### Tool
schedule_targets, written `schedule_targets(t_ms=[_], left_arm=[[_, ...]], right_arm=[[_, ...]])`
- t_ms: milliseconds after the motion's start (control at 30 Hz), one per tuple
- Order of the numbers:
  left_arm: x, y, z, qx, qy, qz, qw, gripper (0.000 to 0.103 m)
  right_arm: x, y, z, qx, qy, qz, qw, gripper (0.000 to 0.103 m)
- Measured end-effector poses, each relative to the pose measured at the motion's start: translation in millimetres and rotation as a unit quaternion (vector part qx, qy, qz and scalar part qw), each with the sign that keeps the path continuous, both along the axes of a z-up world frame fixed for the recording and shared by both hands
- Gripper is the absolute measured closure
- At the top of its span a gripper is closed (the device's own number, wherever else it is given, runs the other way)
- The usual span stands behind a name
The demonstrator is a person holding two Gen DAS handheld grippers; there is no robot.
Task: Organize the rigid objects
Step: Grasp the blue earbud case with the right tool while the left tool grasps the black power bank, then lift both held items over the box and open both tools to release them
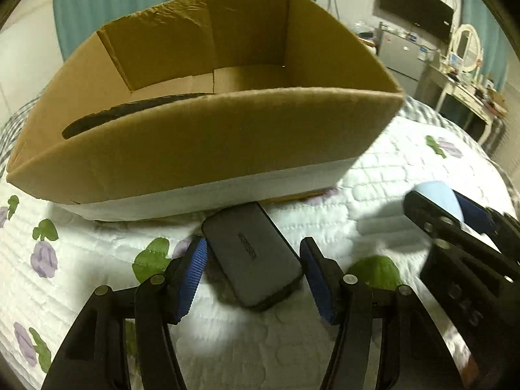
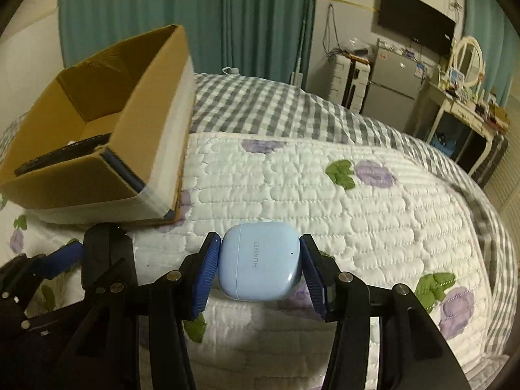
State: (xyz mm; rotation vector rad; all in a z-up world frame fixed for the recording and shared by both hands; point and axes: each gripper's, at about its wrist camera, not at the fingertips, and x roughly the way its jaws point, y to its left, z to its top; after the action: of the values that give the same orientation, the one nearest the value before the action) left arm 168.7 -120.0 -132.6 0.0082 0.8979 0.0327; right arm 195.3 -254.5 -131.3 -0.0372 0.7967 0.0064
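White floral quilt (image 2: 373,227) is covering the bed. Right gripper (image 2: 260,268) is pinching a light-blue earbud case (image 2: 260,260); left gripper (image 1: 253,276) is straddling a grey power bank (image 1: 252,260), fingers spread. Beyond, a cardboard box (image 1: 208,136) is sitting.

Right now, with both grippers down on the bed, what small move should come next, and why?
Probably lift the right gripper and carry the blue earbud case toward the cardboard box. Its pads already press both sides of the case, while the left gripper is open around the grey power bank.
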Motion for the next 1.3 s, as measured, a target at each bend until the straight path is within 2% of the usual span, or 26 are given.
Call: schedule_targets(t_ms=[200,333,467,533,600,667,1033,1300], left_arm=[[3.1,3.2,-7.3,-0.002,-0.010,0.011,0.9999,0.040],[8.8,10.5,-14.8,-0.029,0.005,0.012,0.9995,0.040],[9.6,15.5,-15.8,-0.036,0.014,0.002,0.9993,0.043],[6.8,18.2,-14.3,-0.037,0.018,-0.002,0.9992,0.049],[2.0,20.5,-11.9,-0.039,0.022,-0.013,0.9989,0.055],[-4.7,24.7,-8.8,-0.040,0.024,-0.027,0.9985,0.057],[-62.2,54.0,11.6,-0.028,0.028,-0.088,0.9953,0.058],[-82.7,68.0,41.5,-0.016,-0.003,-0.116,0.9932,0.062]], right_arm=[[-2.0,-1.7,-1.3,0.012,0.005,-0.002,1.000,0.054],[-3.0,-0.7,-1.6,0.017,0.006,0.000,1.000,0.054],[-3.8,-0.8,-1.1,0.019,0.006,0.000,1.000,0.054],[-3.7,0.5,-1.5,0.019,0.007,0.001,1.000,0.054],[-4.7,2.9,-1.6,0.018,0.008,0.005,1.000,0.054],[-6.9,6.0,-0.9,0.013,0.008,0.007,1.000,0.054],[-27.2,16.2,20.1,0.014,-0.005,0.010,1.000,0.053],[-50.6,35.1,54.8,0.005,-0.022,0.011,1.000,0.053]])
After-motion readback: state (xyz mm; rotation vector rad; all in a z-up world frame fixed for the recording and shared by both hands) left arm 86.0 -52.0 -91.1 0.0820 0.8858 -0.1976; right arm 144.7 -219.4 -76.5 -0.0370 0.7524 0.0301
